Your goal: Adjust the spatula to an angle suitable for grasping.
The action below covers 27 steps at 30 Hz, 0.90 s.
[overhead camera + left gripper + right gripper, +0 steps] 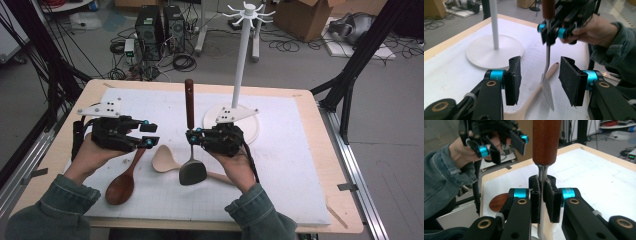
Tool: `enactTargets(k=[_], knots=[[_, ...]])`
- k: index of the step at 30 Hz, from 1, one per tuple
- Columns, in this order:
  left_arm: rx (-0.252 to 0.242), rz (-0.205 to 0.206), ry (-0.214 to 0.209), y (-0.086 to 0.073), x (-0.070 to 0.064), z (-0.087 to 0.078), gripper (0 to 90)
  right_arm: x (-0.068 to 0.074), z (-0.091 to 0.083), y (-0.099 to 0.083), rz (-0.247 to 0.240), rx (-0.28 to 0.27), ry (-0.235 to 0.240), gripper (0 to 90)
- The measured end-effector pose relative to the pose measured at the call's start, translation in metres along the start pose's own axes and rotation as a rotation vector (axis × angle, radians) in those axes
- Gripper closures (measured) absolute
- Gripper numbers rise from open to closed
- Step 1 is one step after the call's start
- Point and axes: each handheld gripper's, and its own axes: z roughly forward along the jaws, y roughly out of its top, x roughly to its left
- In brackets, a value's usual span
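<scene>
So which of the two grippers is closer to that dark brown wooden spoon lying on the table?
Left. The left gripper hovers open just above the dark wooden spoon's handle. The right gripper is farther off to the side, shut on the spatula, which it holds upright.

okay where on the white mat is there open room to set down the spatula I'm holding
Free patches: the right part of the mat, between the rack base and the mat's right edge, and the far left strip behind the left tongs. Crowded: the near middle, where the dark spoon and pale spoon lie below the spatula in the right tongs.
</scene>
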Motion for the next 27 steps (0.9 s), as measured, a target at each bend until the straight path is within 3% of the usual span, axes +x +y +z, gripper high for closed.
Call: enactTargets(k=[13,27], knots=[[0.011,0.003,0.09,-0.019,-0.006,-0.012,42.3,-0.015,-0.023,0.016,0.003,0.002,-0.092,84.2],[0.0,0.005,0.151,-0.036,-0.008,-0.027,39.7,-0.03,-0.042,0.032,0.003,-0.009,-0.148,84.2]])
